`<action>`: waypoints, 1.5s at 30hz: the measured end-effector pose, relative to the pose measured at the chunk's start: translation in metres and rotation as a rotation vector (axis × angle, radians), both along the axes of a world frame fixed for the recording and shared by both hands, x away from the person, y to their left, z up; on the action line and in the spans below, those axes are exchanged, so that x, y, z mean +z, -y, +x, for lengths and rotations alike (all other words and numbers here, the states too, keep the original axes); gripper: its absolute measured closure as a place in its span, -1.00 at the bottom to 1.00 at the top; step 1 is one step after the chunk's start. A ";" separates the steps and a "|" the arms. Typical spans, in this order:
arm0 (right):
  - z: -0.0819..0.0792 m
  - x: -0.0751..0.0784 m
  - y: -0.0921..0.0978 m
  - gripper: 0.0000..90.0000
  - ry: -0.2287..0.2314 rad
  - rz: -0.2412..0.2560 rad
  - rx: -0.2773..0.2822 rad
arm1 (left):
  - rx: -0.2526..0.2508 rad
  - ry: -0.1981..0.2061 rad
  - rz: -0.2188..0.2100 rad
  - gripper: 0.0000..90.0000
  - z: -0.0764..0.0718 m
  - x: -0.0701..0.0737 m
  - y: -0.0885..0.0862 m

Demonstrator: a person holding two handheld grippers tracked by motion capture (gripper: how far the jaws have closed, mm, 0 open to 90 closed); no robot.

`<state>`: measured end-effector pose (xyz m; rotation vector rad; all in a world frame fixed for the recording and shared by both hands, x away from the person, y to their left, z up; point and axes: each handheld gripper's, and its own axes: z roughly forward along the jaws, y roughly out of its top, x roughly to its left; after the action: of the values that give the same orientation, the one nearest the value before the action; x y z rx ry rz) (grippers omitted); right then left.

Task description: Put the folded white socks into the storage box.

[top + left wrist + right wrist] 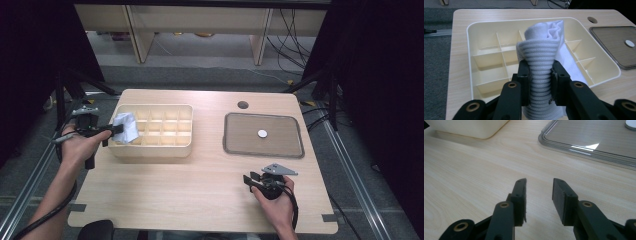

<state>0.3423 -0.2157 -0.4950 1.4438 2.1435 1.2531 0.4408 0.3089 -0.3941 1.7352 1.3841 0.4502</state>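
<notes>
White ribbed cloth point(540, 72), rolled into a loose bundle, is pinched between the fingers point(524, 75) of the left gripper point(538, 80), which press into its sides. In the left gripper view the bundle's ribbed part runs up between the two black fingers and opens into softer folds at the top. Seen from the high view, the cloth point(126, 127) hangs over the left end of a cream compartment tray point(165, 150), above its leftmost cells, and whether it touches the tray's dividers cannot be told. The left gripper point(114, 131) reaches in from the counter's left edge, held by the person's left hand point(80, 145).

The compartment tray point(474, 60) sits on the left half of the light wooden counter point(200, 185), toward the far edge, and its visible cells look bare. Well apart from it, on the right half, lies a grey flat tray point(295, 145) with a small white round disc point(262, 133) near its middle. A round cable hole point(243, 105) shows near the far edge, just beyond that tray's far left corner.

The right gripper point(252, 179) rests low over the counter near the near edge, in front of the grey tray, held by the right hand point(275, 202). In the right gripper view its fingers point(520, 195) stand apart with bare counter point(474, 170) between them, gripping nothing.
</notes>
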 end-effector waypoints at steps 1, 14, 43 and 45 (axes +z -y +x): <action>0.000 0.000 0.000 0.43 -0.002 -0.006 0.001 | 0.000 0.000 0.000 0.62 0.000 0.000 0.000; -0.001 0.001 0.000 0.43 -0.004 -0.020 -0.004 | 0.037 -0.045 0.042 0.62 0.010 -0.013 -0.013; 0.001 0.000 0.002 0.43 0.018 -0.024 0.012 | 0.040 -0.111 0.112 0.62 0.021 -0.026 -0.019; 0.001 0.000 0.002 0.43 0.014 -0.019 0.010 | 0.040 -0.113 0.119 0.62 0.021 -0.027 -0.018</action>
<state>0.3432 -0.2179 -0.4945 1.4141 2.1505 1.2398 0.4622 0.3273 -0.4210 1.8560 1.5009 0.4714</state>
